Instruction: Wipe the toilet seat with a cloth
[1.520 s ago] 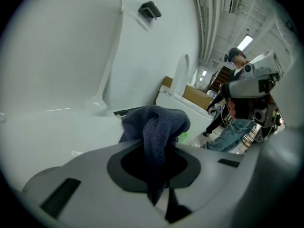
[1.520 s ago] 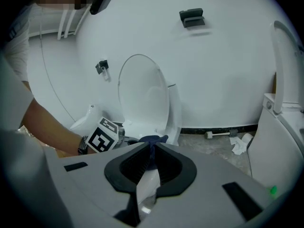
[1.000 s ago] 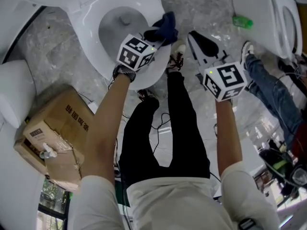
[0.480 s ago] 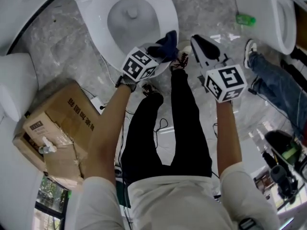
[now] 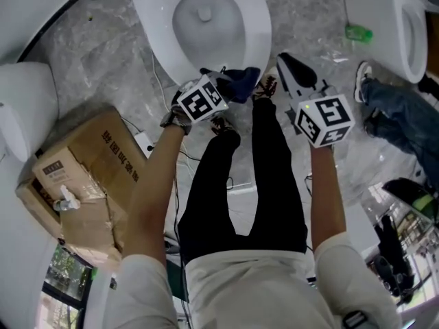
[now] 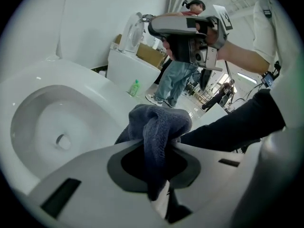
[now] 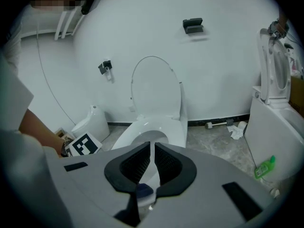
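- Step in hand: wiping. The left claw (image 5: 230, 82) is clenched on the dark blue cloth (image 5: 241, 84), which bunches out past its tips.
- Where the cloth is: at the near front edge of the toilet seat (image 5: 259, 29), on its right side in the head view. The left gripper view shows the cloth (image 6: 159, 125) hanging over the white rim (image 6: 97, 96). I cannot tell if it presses on the rim or sits just above it.
- Right claw (image 5: 283, 62): empty, jaws drawn nearly together with only a thin slit between them (image 7: 153, 161). It is held off to the right of the bowl, apart from the seat.
- Pose: the left forearm reaches forward and angles in toward the bowl's front, claw tipped downward. The right forearm runs straight out, claw also tipped down, looking at the toilet with its lid (image 7: 156, 80) raised.
- Next move, my judgement: set the cloth flat on the rim and drag it round the seat, keeping the grip firm so the wad does not slip.
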`<control>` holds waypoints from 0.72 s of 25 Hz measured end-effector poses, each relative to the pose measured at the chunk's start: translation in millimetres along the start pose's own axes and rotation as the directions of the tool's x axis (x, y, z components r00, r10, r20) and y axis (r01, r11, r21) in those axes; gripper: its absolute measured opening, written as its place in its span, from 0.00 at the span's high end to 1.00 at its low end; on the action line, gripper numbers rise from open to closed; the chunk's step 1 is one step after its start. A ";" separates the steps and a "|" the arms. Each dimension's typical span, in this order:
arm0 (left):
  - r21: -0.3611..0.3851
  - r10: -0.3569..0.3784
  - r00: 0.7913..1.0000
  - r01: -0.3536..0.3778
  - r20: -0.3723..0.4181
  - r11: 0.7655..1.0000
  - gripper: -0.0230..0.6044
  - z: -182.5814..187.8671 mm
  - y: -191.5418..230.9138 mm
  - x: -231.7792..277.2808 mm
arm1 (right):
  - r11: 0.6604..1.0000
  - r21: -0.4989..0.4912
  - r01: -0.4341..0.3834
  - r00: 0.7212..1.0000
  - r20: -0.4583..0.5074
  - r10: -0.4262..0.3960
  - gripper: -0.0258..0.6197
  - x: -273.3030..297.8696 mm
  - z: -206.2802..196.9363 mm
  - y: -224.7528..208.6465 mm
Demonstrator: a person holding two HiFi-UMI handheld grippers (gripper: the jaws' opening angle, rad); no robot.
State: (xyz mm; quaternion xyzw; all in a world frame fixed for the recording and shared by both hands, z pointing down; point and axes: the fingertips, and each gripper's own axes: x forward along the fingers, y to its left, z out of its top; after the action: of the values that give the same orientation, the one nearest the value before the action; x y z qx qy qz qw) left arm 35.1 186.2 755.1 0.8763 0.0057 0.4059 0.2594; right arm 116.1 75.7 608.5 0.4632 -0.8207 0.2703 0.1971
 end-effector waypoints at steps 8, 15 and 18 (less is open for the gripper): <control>0.008 0.023 0.998 -0.023 -0.054 1.000 0.89 -32.5 1.6 -28.6 | 1.000 -0.022 -0.022 1.000 -0.009 0.021 0.88 14.6 9.2 18.1; -0.075 0.053 0.998 -0.055 -0.033 0.996 0.89 -53.6 28.2 -58.7 | 0.999 -0.032 -0.040 0.999 -0.020 0.039 0.88 35.1 24.1 13.3; -0.147 0.100 0.995 -0.098 0.005 0.984 0.89 -56.2 56.4 -75.4 | 0.998 -0.033 -0.052 0.998 -0.022 0.052 0.88 48.7 31.2 13.6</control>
State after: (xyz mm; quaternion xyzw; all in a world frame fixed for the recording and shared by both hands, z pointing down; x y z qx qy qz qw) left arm -66.9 146.1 757.7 0.8566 -0.0693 0.4120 0.3029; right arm 78.0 30.2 608.7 0.4355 -0.8347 0.2665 0.2062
